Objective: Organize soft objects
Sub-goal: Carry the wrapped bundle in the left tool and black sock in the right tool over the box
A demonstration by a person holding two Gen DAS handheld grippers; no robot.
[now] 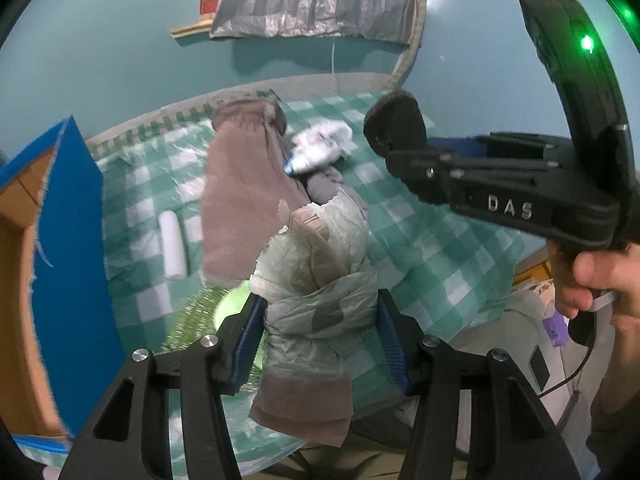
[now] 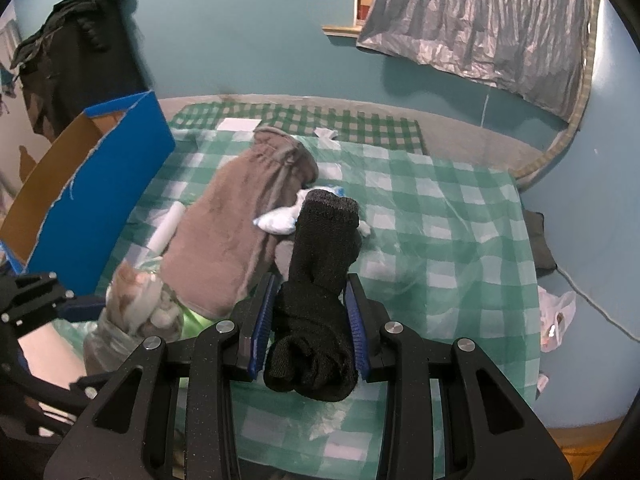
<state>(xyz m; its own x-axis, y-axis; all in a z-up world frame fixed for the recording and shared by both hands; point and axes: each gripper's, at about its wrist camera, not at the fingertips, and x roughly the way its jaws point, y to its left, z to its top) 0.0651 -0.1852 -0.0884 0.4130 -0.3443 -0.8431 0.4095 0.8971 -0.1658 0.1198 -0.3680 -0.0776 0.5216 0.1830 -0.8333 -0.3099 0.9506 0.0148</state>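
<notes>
Black sock (image 2: 316, 300) clamped upright in right tool (image 2: 310, 320); wrapped bundle (image 1: 320, 300) clamped in left tool (image 1: 320, 332). Both held above checked bed cover (image 2: 440, 220); blue box (image 2: 120, 168) lies left, nearer the left tool.

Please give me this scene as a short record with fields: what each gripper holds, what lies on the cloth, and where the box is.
left gripper: shut on a pale wrapped bundle
right gripper: shut on a black sock
surface: green checked cloth
lying on cloth: brown towel, white-and-blue bundle, white roll
blue cardboard box: at the cloth's left edge, open
</notes>
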